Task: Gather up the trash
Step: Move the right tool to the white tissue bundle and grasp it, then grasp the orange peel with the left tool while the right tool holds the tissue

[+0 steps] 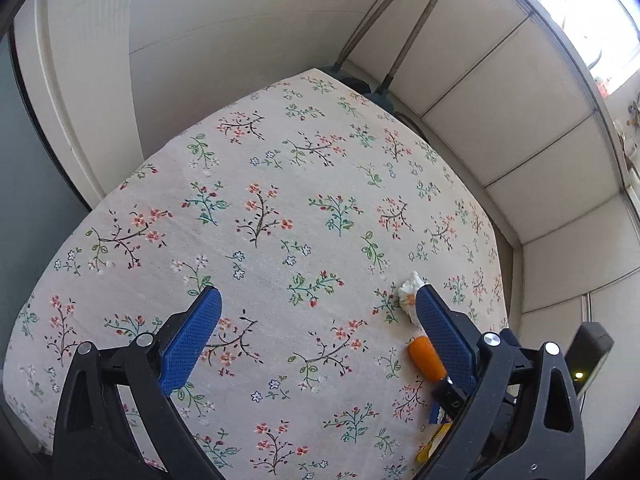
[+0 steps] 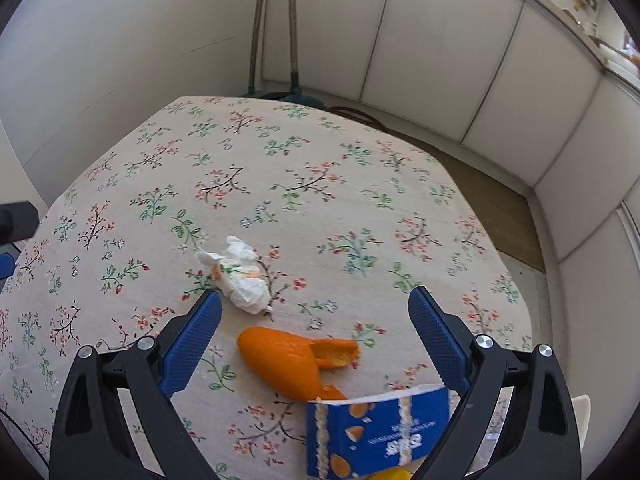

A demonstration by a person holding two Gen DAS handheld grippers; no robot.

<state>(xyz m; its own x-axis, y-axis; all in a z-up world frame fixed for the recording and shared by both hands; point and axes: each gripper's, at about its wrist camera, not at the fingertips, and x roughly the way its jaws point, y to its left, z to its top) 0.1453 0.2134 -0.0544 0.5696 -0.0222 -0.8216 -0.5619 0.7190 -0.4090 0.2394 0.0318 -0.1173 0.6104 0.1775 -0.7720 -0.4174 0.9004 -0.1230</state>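
Observation:
On the floral tablecloth lie a crumpled white tissue, an orange peel and a blue snack box. My right gripper hangs open just above them, the peel between its blue fingers and the tissue close to the left fingertip. In the left wrist view my left gripper is open over bare cloth. The tissue and the peel show beside its right finger, partly hidden by it.
White wall panels surround the table's far and right sides. Two broom or mop handles lean in the far corner. A brown floor strip runs past the right table edge. The other gripper's black body shows at the right.

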